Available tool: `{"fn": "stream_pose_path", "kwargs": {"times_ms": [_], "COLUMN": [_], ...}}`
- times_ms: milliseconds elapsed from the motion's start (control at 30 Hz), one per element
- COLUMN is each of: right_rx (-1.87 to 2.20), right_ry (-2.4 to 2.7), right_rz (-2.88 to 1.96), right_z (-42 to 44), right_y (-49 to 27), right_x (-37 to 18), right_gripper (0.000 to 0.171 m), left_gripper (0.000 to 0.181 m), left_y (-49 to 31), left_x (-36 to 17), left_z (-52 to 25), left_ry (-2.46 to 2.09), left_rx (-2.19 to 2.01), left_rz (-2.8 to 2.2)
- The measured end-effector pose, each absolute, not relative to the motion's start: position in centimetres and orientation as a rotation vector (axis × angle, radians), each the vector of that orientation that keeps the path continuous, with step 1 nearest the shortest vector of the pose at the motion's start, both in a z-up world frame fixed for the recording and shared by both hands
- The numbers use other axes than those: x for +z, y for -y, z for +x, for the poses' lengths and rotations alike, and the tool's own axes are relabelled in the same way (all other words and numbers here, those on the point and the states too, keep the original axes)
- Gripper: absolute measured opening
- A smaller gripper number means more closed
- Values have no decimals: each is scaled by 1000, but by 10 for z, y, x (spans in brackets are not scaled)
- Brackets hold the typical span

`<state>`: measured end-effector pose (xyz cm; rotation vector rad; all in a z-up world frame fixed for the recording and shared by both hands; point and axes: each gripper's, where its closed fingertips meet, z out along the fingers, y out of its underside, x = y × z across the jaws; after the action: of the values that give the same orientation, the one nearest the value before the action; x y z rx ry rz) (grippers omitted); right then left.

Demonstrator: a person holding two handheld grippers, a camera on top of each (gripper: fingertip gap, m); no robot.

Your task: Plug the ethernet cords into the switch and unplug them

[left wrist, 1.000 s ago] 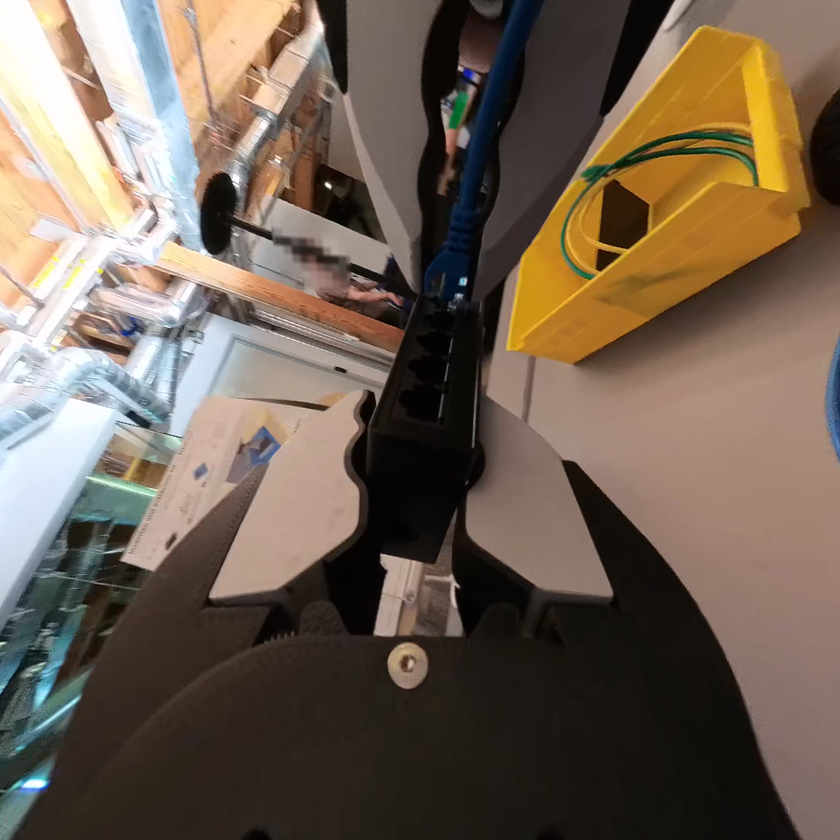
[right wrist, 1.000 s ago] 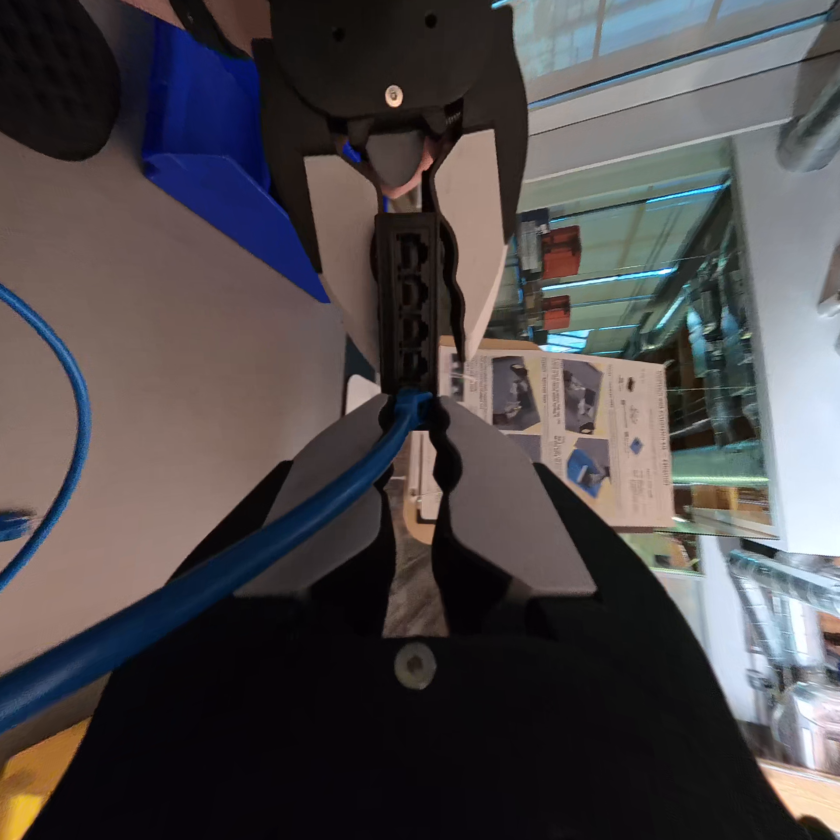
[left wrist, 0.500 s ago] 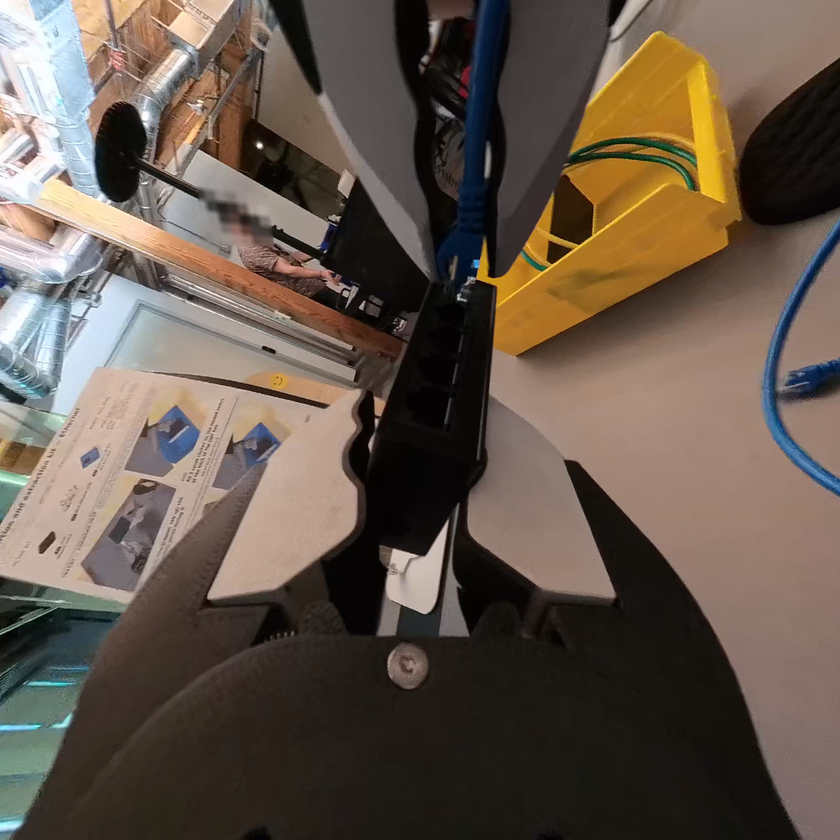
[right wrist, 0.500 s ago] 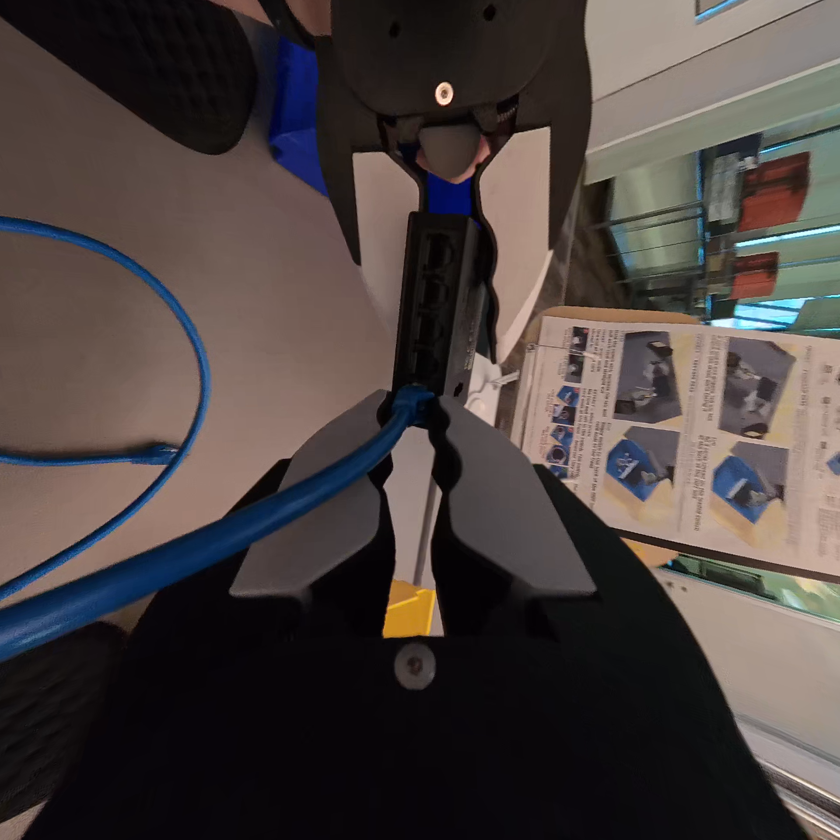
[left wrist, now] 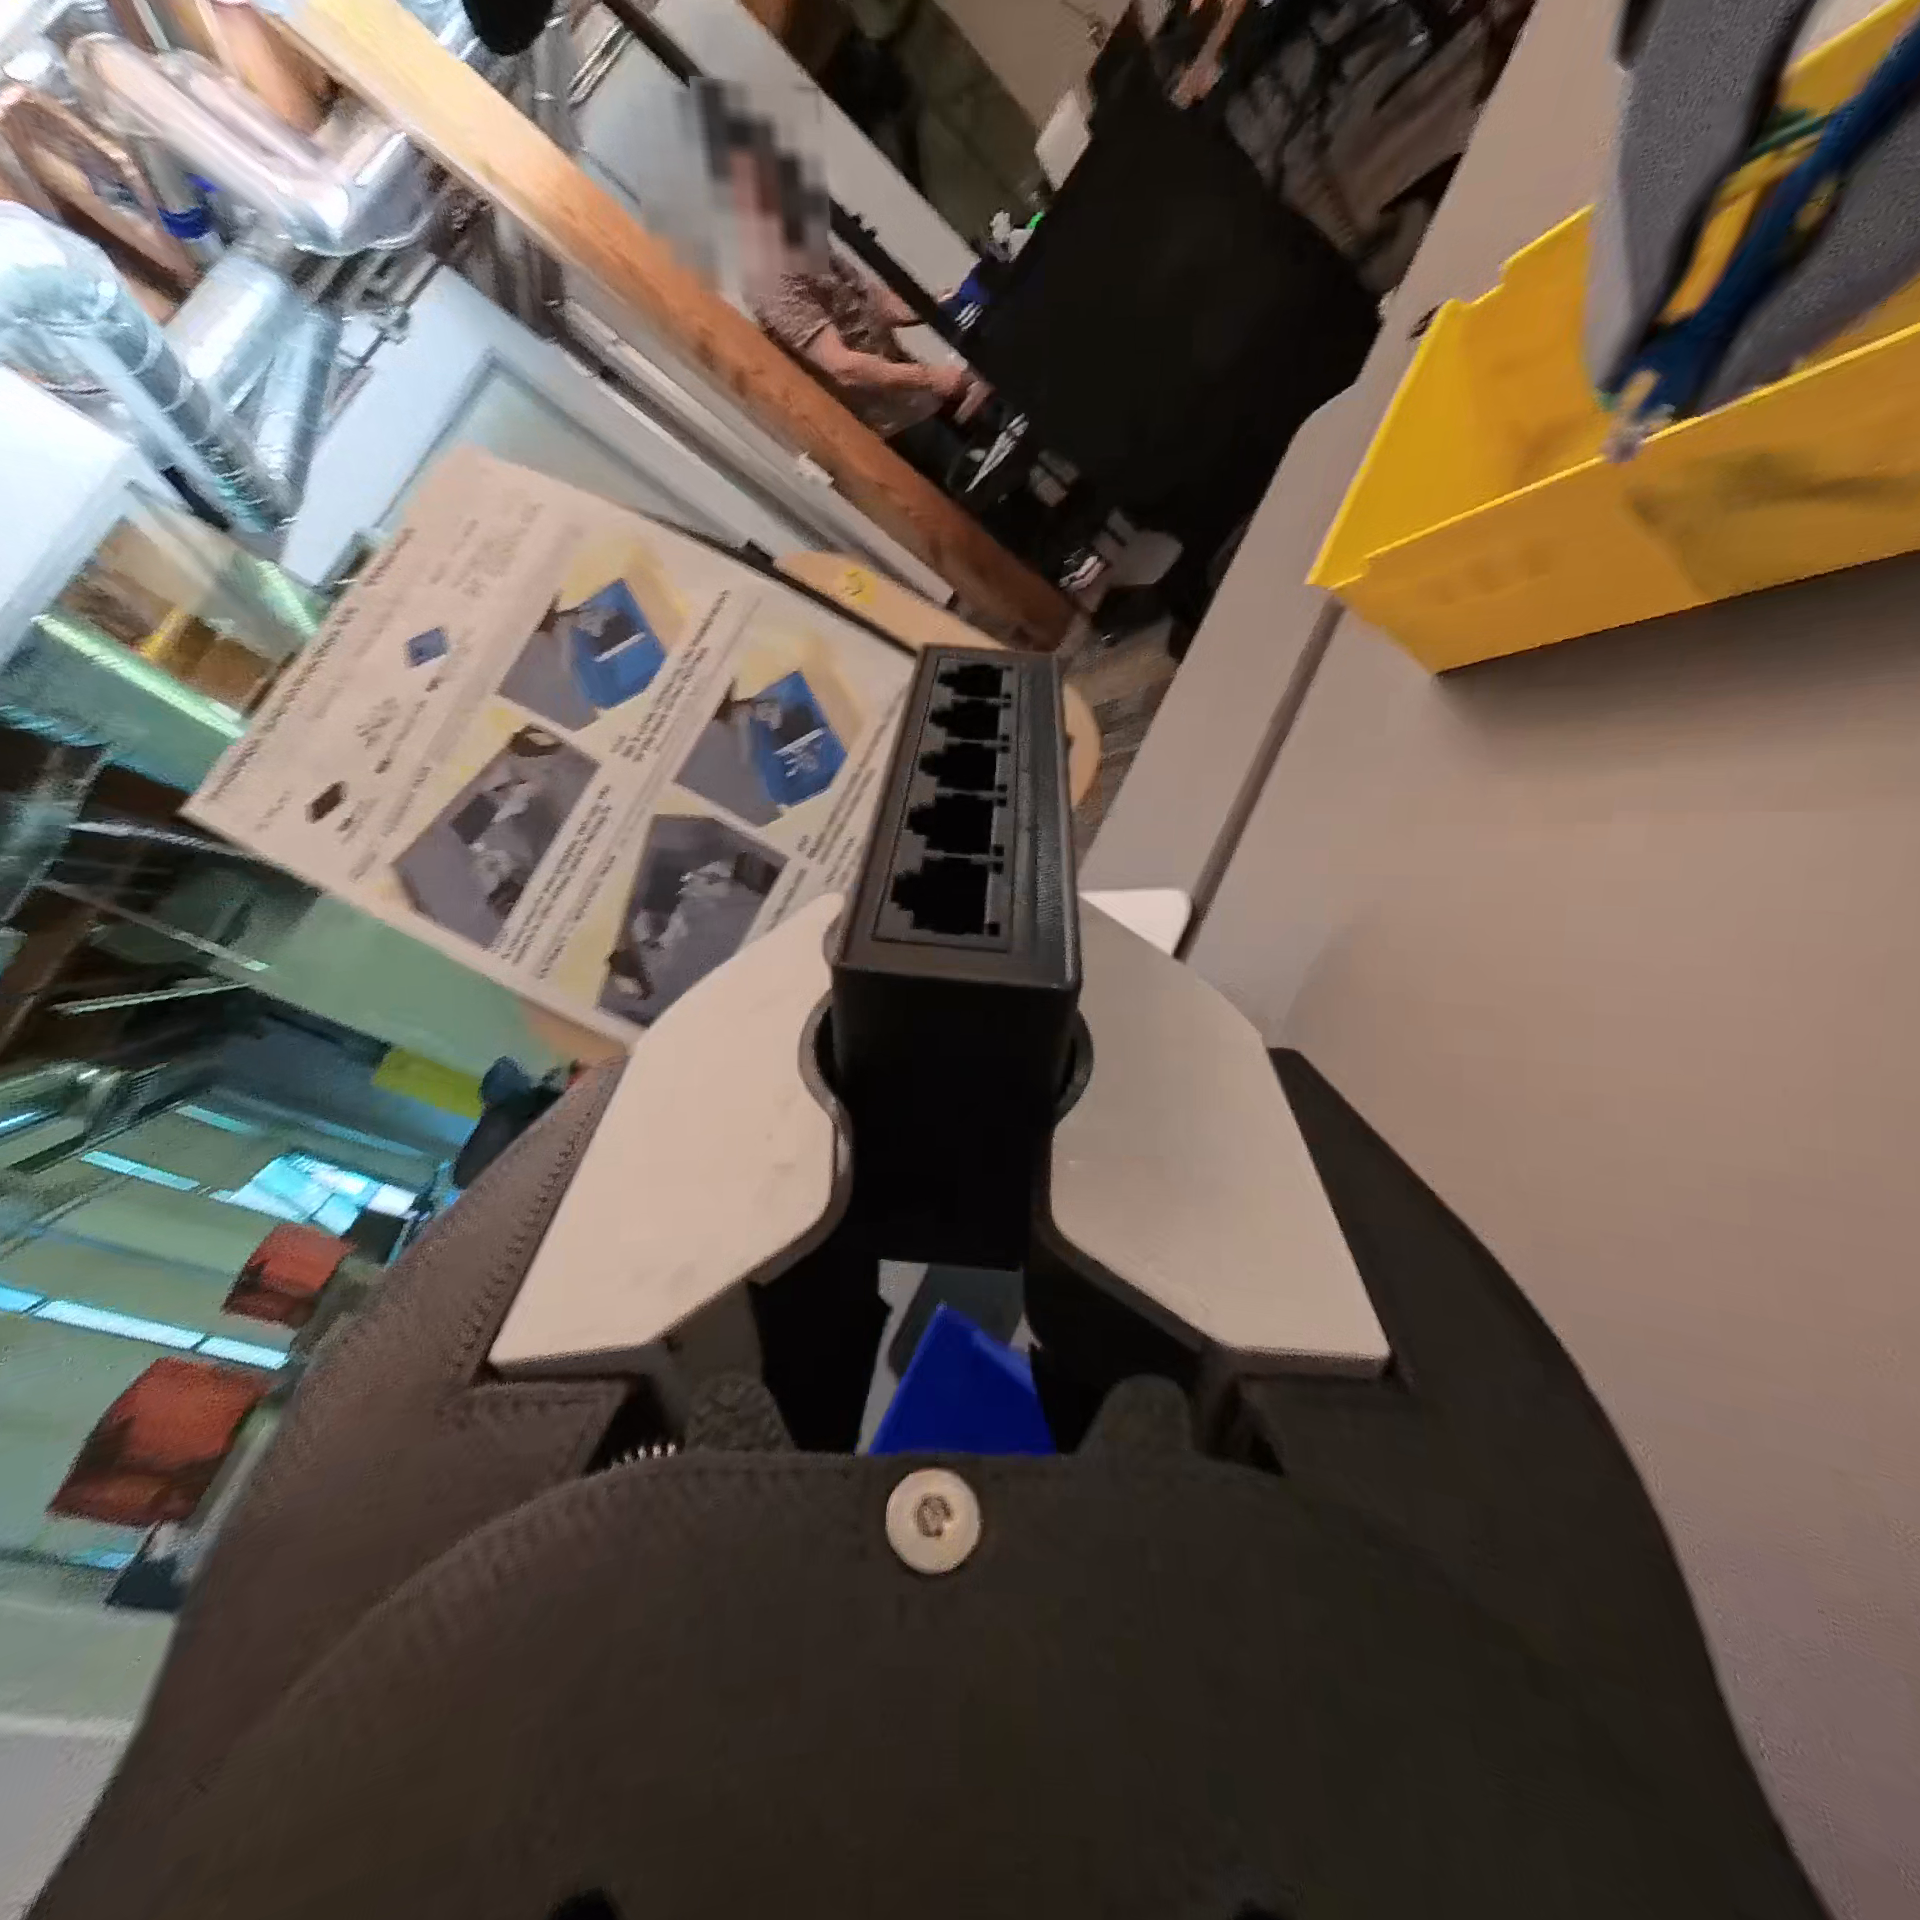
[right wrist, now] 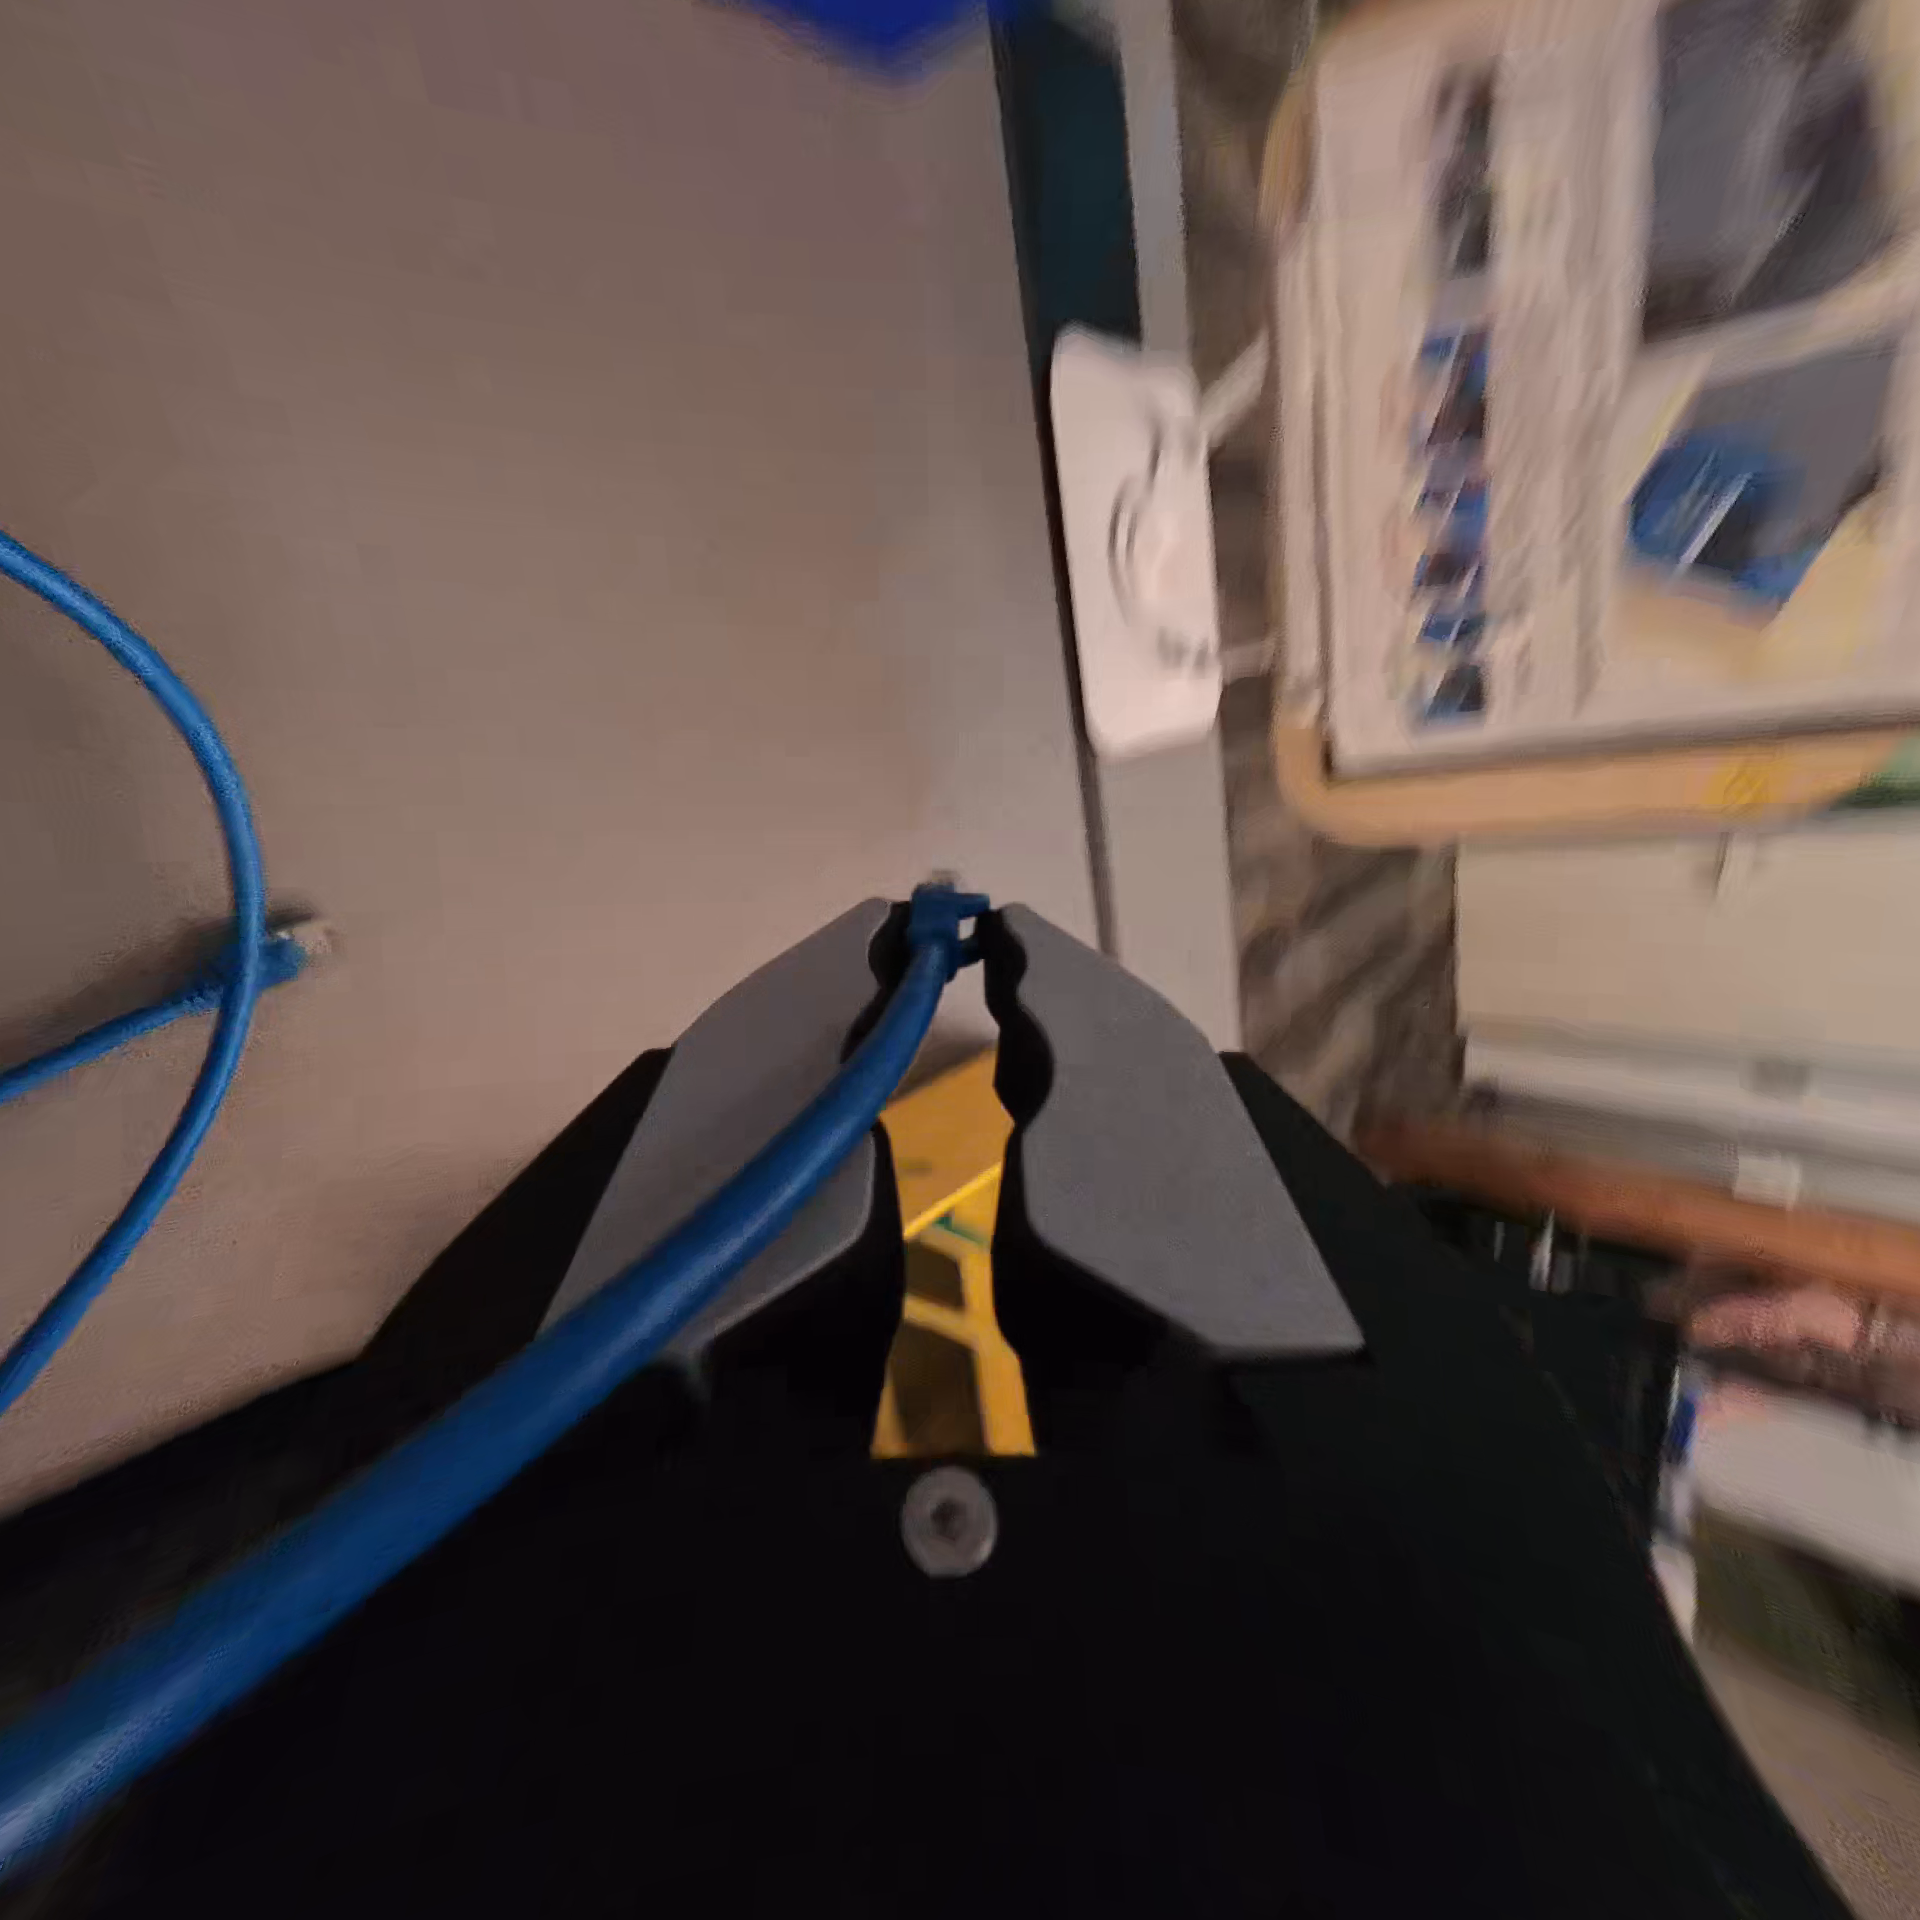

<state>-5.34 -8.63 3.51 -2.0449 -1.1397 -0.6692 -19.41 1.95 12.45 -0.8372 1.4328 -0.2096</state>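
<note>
- Left gripper (left wrist: 956,1049): jaws closed part way, clamped on the lower body of the black switch (left wrist: 961,894). Switch stood upright between the grey fingers (left wrist: 707,1132), held off the grey table (left wrist: 1558,1039), port face turned toward the camera.
- Right gripper (right wrist: 945,925): jaws nearly closed, pinching the plug end of the blue ethernet cord (right wrist: 727,1195). Plug tip poked just past the fingertips, free of any port.
- In the left wrist view the right gripper sat at the upper right, well apart from the switch and in front of the yellow bin (left wrist: 1621,520). Cord read as unplugged.
- Step in hand, my judgement: carrying the pulled cord away, probably to set it down or re-seat it.
- To do it well: keep the pinch on the plug boot so the tip does not rotate; keep the left grip steady and the port row facing the right gripper. If re-plugging, line the plug square to a port opening before pushing; the latch side must match the port notch.
- Risk: the slack cord trailing over the right finger could drag and twist the plug.
- Switch appearance: small matte black box, one row of five ports, all empty and dark, ribbed strip along one side.
- Cord: its slack looped on the table to the left, with a second blue plug end (right wrist: 281,951) lying loose. Right view motion-blurred.
- Beyond the table edge: a printed poster (left wrist: 540,727).
</note>
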Motion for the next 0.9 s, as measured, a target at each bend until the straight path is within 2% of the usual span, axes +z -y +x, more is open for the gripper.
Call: {"fn": "stream_pose_path", "kwargs": {"times_ms": [100, 200, 367, 467, 533, 567, 667, 700, 800, 900], "right_rx": [-768, -690, -660, -757, -660, -449, 466, 627, 583, 297], "right_ry": [1089, 1127, 1126, 1084, 972, 913, 781, 746, 773, 800], "right_rz": [-2326, -2443, -2573, -2631, -2604, -2568, -2289, -2236, -2323, -2401], "right_z": [-45, -73, -88, -73, -76, -98, -213, -238, -260, -240], "right_y": [95, 102, 105, 109, 113, 119, 158, 170, 189, 188], "right_x": [-29, -83, -130, -136, -127, -122, -96, -94, -127, -159], "right_gripper": [15, 15, 17, 20, 20, 21, 41, 44, 61, 62], "left_gripper": [31, 31, 31, 31, 31, 31, 31, 31, 31, 31], "left_y": [-30, -35, -37, -41, -44, -46, -49, -49, -47, -44], "left_x": [129, 132, 132, 131, 130, 130, 133, 134, 136, 137], "left_z": [-205, -211, -215, -217, -220, -222, -227, -227, -229, -229], "left_ry": [-1406, -1390, -1391, -1393, -1388, -1387, -1373, -1368, -1365, -1365], "left_rx": [-140, -103, -122, -104, -88, -82, -89, -94, -100, -102], "left_rz": [-860, -866, -880, -890, -899, -904, -916, -916, -908, -903]}}
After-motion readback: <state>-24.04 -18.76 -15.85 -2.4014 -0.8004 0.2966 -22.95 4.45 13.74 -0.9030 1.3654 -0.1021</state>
